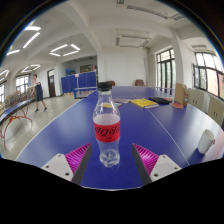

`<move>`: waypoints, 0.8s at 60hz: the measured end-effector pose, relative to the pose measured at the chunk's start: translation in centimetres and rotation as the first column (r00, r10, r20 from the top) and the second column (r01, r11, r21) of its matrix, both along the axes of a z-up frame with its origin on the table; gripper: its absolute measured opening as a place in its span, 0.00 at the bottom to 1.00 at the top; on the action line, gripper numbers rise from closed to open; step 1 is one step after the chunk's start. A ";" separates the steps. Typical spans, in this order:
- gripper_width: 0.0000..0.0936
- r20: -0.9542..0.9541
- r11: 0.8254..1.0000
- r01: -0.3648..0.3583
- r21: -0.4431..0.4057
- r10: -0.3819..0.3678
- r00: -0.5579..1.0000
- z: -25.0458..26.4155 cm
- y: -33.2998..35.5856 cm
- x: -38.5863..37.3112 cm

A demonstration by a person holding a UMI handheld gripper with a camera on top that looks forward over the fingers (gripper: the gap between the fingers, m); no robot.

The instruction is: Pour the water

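Gripper [108,160] is wide open, nothing in it, pink pads [77,155] splayed out to either side. The water bottle [107,127] with the red label stands upright on the blue table [60,125], dead centre just ahead of the fingertips, long axis vertical. I'd guess a straight push forward gets it between the fingers. Cup [206,141] sits way off right.
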State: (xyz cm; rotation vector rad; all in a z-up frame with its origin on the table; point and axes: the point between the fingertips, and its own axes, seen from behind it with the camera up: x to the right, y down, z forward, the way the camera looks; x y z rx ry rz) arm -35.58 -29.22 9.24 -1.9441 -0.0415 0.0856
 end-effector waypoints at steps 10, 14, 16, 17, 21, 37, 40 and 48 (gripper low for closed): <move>0.86 0.016 0.998 0.016 0.057 -0.016 1.000 -1.8 6.7 -0.8; 0.77 0.027 0.997 0.008 0.081 -0.011 1.000 -1.7 7.3 -1.0; 0.70 0.030 0.995 0.005 0.095 -0.008 1.000 -1.8 7.7 -1.1; 0.65 0.033 0.995 0.005 0.101 -0.008 0.999 -1.7 7.8 -1.1; 0.52 0.041 0.991 0.013 0.131 -0.018 0.999 -1.6 8.5 -0.9; 0.32 0.012 0.987 -0.006 0.161 0.004 1.000 -1.1 8.7 -1.2; 0.32 -0.009 0.985 -0.022 0.168 0.024 1.000 0.0 8.5 -1.4; 0.32 -0.173 0.968 -0.031 0.248 0.076 0.982 7.7 6.5 -0.5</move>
